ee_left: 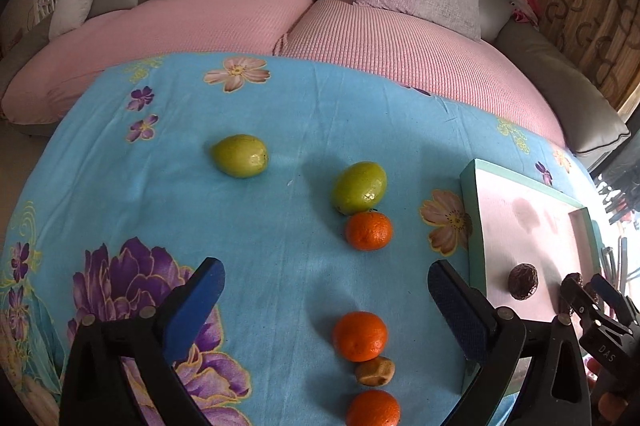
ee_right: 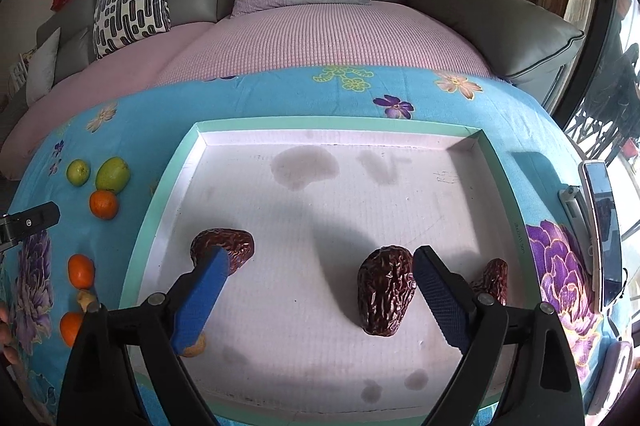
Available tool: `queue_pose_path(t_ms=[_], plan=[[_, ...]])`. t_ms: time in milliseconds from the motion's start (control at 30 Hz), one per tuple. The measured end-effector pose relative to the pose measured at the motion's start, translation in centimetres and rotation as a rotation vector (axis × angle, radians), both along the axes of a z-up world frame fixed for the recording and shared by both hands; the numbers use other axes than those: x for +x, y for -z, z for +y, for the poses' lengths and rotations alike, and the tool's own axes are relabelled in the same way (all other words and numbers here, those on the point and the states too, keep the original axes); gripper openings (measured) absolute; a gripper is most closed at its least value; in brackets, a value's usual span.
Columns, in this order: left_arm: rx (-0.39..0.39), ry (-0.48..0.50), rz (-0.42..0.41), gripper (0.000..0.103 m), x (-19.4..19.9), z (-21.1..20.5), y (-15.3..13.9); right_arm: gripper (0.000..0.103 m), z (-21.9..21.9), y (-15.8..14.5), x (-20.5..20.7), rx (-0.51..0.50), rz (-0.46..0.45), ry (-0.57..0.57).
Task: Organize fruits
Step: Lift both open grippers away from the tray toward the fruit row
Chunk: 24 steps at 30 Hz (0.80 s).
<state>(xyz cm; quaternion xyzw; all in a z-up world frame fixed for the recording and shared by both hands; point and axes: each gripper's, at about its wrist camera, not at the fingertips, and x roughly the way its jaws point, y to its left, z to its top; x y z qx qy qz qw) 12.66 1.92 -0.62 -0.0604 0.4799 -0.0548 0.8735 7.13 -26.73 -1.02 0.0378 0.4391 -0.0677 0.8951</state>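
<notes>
Over the white green-rimmed foam tray (ee_right: 168, 185), the right tool (ee_right: 320, 282) hangs spread: centre it on the wrinkled dark-brown date (ee_right: 384, 294) before squeezing; left tool (ee_left: 326, 290) also spread

We see the bench's blue floral cloth (ee_left: 280, 226) bearing guavas (ee_left: 240, 155), oranges (ee_left: 368, 230), left of the tray (ee_right: 168, 185).

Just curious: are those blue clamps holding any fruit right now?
No. The left gripper and right gripper are both open and empty; the dates lie loose in the tray.
</notes>
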Motion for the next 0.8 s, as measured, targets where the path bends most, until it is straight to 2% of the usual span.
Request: queue_pose_path(t_ms=[167,400,667,800], plan=[[0.009,-0.033,-0.006,0.103,0.0,2.5,-0.5,0.093,1.4,-0.6,0.2,0.029,-0.034,-0.043],[0.006,-0.068,-0.016,0.103,-0.4,5.3,-1.2,0.093,5.5,-1.8,0.3,0.046,-0.084,-0.179],[0.062,-0.056,-0.027,0.103,-1.3,6.4,-1.4,0.093,11.4,-1.2,0.2,0.033,-0.047,-0.339],[0.056,-0.065,-0.014,0.103,-1.5,7.1,-1.0,0.093,13.7,-0.7,-0.2,0.035,-0.011,-0.407]])
